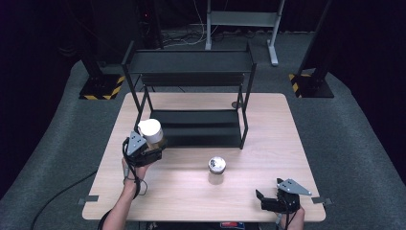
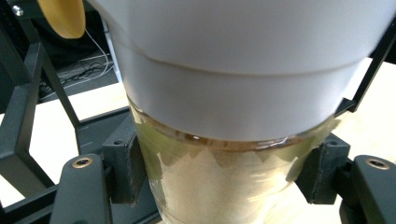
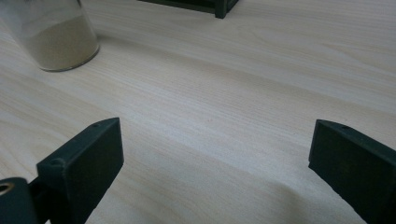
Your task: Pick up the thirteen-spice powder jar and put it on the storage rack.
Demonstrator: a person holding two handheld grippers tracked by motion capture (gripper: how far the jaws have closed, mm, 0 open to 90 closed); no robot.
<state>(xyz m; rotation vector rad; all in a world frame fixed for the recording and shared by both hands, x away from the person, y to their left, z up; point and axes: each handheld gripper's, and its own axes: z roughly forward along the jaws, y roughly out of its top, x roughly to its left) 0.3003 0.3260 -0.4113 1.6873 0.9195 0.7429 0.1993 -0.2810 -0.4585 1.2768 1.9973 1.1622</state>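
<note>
A glass jar with a white lid (image 1: 150, 130) and pale powder inside is held upright by my left gripper (image 1: 152, 149), just in front of the black shelf rack's (image 1: 191, 86) lower left corner. In the left gripper view the jar (image 2: 224, 182) sits between both pads (image 2: 125, 168), which press on its glass sides. A second jar with a shiny metal lid (image 1: 217, 168) stands on the table's middle. My right gripper (image 1: 270, 195) rests open near the front right edge; the second jar (image 3: 53, 37) stands far left of its jaws.
The two-tier black metal shelf rack stands at the back half of the wooden table (image 1: 201, 191). Bare wood lies between the jaws in the right gripper view. Dark floor with stands and cables surrounds the table.
</note>
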